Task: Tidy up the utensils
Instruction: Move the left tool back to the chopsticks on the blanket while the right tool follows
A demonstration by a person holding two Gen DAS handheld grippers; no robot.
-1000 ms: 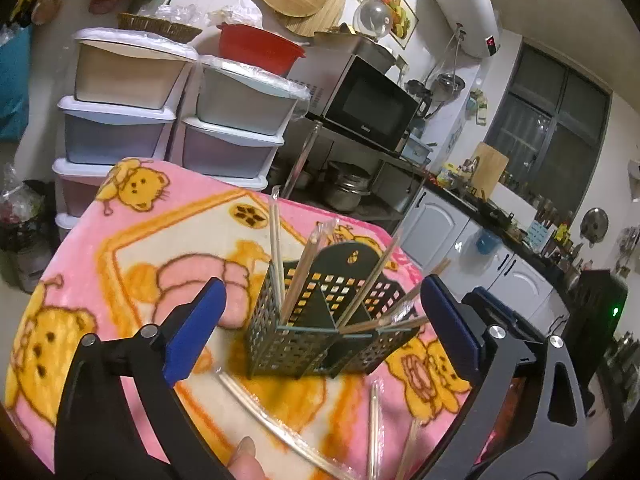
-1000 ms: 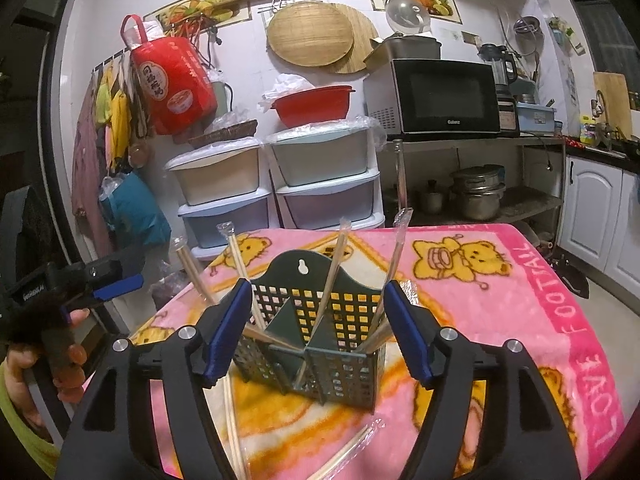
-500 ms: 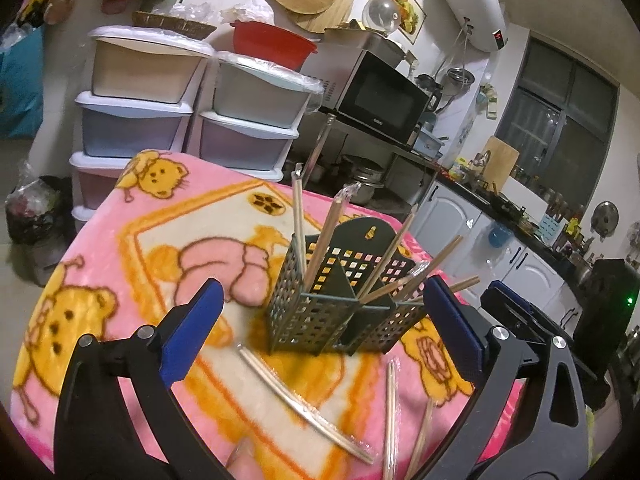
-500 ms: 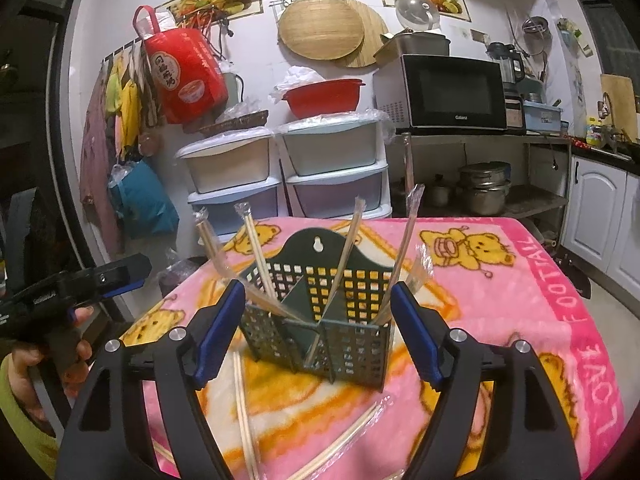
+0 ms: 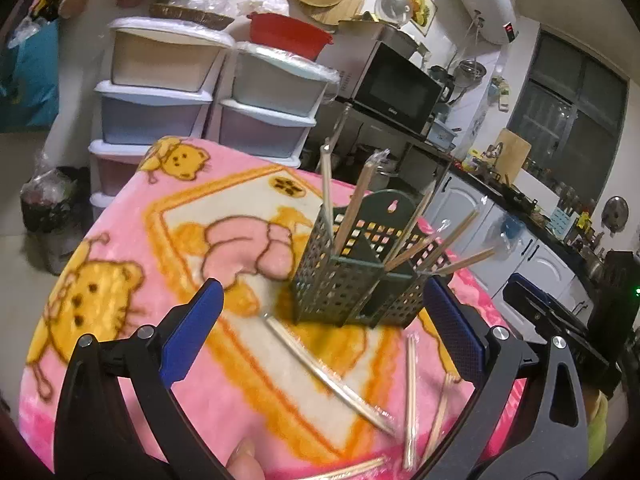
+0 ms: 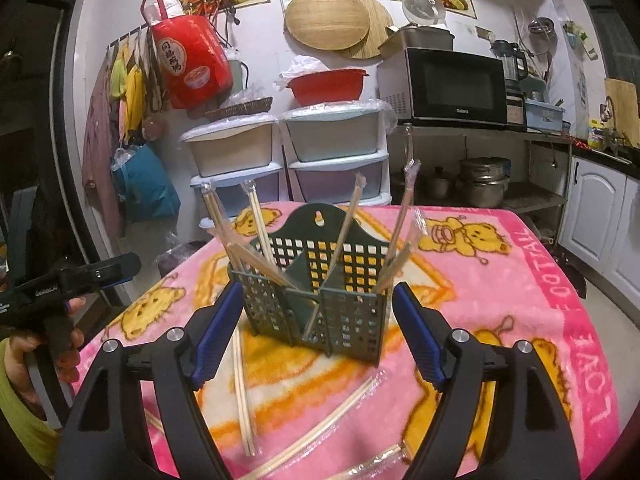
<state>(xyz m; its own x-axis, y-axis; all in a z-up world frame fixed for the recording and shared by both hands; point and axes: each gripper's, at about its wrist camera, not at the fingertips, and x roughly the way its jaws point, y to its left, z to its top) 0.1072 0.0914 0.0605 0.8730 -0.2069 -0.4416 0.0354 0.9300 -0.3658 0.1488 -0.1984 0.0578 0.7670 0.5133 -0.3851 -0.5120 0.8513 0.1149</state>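
A dark green perforated utensil holder (image 5: 352, 280) (image 6: 320, 296) stands on the pink bear blanket (image 5: 120, 280) (image 6: 520, 280), with several plastic-wrapped chopstick pairs (image 5: 352, 208) (image 6: 344, 216) leaning in its compartments. More wrapped chopsticks (image 5: 324, 368) (image 6: 242, 380) lie loose on the blanket in front of it. My left gripper (image 5: 324, 324) is open and empty, back from the holder. My right gripper (image 6: 316, 332) is open and empty, its blue pads either side of the holder's front. The left gripper also shows at the left edge of the right wrist view (image 6: 72, 284).
Stacked plastic drawers (image 6: 288, 152) with a red basin (image 6: 328, 84) stand behind the table. A microwave (image 6: 452, 88) sits on a rack with pots (image 6: 480, 180). White cabinets (image 6: 600, 216) are at right. A bagged bin (image 5: 48, 208) stands left of the table.
Both grippers have drawn back and up from the holder, so more blanket and loose chopsticks show in front. Both stay open and empty.
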